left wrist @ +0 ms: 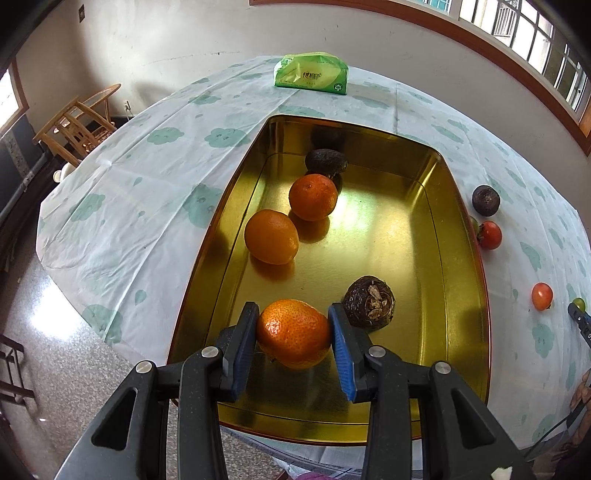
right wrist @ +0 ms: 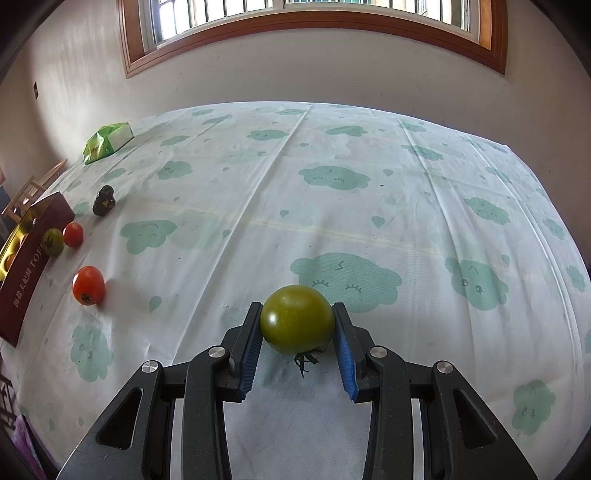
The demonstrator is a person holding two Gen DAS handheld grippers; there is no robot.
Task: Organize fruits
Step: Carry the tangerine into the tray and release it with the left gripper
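The mandarin [left wrist: 293, 334] sits clamped between my left gripper [left wrist: 293, 332] pads, low over the near end of the gold tin tray [left wrist: 461, 280], where two other oranges [left wrist: 271, 236] already line up, so I judge it joins their row. My right gripper [right wrist: 297, 325] is closed on a green tomato [right wrist: 297, 319] over the tablecloth [right wrist: 332, 166], well apart from the red tomatoes [right wrist: 88, 285] waiting beside the tin.

Wood-framed window [right wrist: 314, 22], pale wall [right wrist: 332, 77], perhaps terrazzo floor [left wrist: 74, 362].
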